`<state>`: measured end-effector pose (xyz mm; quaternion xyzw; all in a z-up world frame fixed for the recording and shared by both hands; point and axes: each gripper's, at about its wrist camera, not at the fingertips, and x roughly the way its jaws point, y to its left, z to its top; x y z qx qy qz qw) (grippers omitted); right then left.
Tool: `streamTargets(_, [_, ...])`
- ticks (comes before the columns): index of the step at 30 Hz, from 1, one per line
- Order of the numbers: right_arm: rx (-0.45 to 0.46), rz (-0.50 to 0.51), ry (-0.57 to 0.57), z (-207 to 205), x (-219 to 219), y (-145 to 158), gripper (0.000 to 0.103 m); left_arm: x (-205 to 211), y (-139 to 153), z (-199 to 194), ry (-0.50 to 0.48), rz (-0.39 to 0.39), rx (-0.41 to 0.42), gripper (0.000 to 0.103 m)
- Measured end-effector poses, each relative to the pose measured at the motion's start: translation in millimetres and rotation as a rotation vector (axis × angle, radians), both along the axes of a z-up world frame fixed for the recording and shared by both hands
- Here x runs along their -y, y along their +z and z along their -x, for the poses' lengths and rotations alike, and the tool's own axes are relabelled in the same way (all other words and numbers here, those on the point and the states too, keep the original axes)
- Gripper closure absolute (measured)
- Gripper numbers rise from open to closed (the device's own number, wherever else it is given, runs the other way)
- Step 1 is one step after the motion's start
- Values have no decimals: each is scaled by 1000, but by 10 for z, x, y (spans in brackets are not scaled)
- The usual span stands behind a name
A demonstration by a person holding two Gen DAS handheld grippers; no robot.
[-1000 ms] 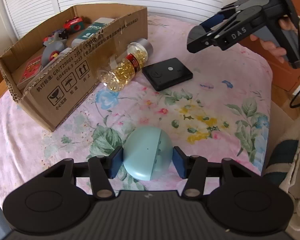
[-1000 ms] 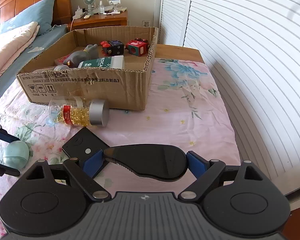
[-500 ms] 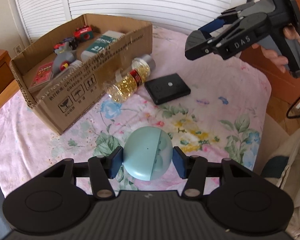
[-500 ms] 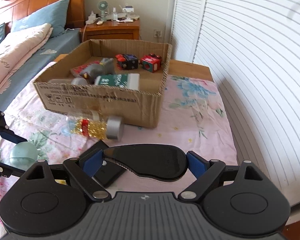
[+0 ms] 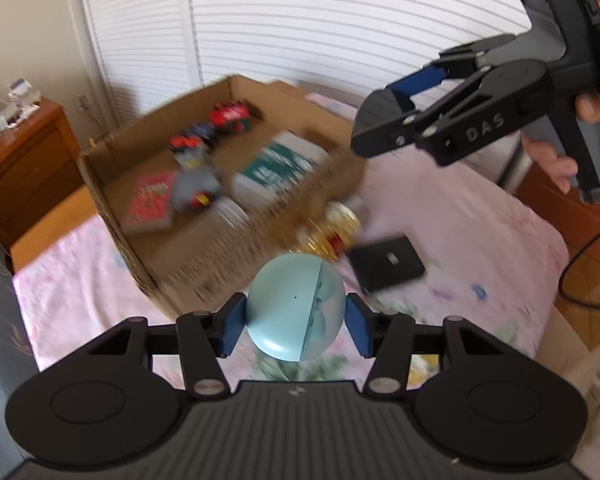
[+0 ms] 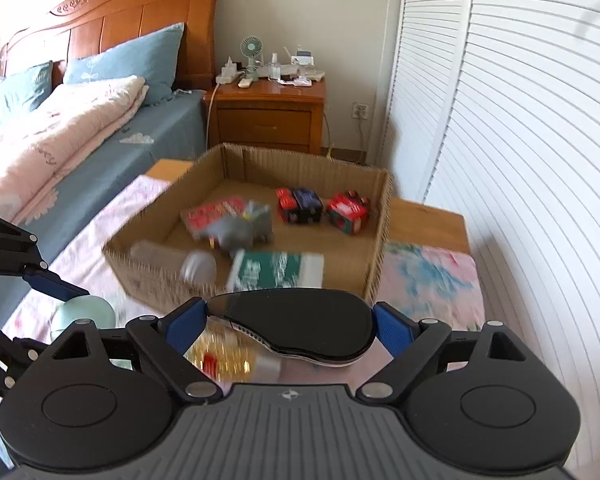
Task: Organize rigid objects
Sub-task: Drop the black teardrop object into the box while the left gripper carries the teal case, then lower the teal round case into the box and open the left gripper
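Left hand-held gripper (image 5: 296, 320) is clamping the egg (image 5: 296, 306); right hand-held gripper (image 6: 290, 326) is pinching what is probably a brush (image 6: 296, 320). Both should be clearing the box (image 6: 382, 240) rim before releasing.

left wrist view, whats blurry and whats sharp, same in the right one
Left wrist view: the cardboard box and pill bottle are smeared by motion; the held blue egg-shaped case is sharp. Right wrist view: box contents and pill bottle blurred; the held black case and bed are crisp.

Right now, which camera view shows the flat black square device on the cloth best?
The left wrist view: the black square device lies fully visible on the cloth, right of the pill bottle. In the right wrist view I cannot find it; the gripper's body likely hides it.
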<state>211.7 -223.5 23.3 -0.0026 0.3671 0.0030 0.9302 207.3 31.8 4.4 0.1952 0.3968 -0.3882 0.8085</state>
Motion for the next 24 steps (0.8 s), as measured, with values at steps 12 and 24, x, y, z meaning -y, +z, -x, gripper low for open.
streamTargets(12, [-15, -29, -36, -923, 106, -87, 10, 72, 155, -751, 129, -5, 60, 51])
streamTargets(24, [-98, -62, -90, -779, 120, -202, 0, 212, 115, -1188, 182, -20, 63, 50])
